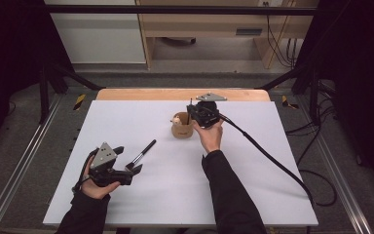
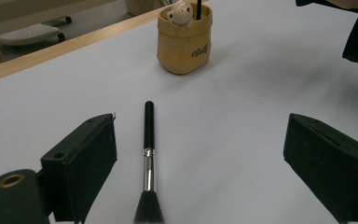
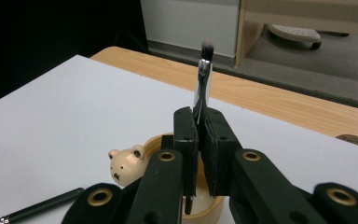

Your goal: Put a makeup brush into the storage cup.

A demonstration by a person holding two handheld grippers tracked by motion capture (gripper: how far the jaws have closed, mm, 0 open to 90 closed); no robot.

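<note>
— Brush (image 3: 203, 79) number one, where have you got it?
— Your right gripper (image 3: 199, 126) has its jaws clamped on the handle, bristles up, its lower end inside the tan cup (image 1: 181, 129) with the little bear (image 3: 127, 163), at the centre of the high view.

— And the second brush (image 2: 148, 163)?
— It lies flat on the white table (image 1: 175, 195), lower left of the high view, between the wide-open, empty jaws of your left gripper (image 2: 200, 168).

White table (image 1: 253, 195) on wooden top (image 1: 175, 94); wooden cabinet (image 1: 214, 29) behind; grey floor (image 1: 24, 141); black frame rails (image 1: 175, 9).
</note>
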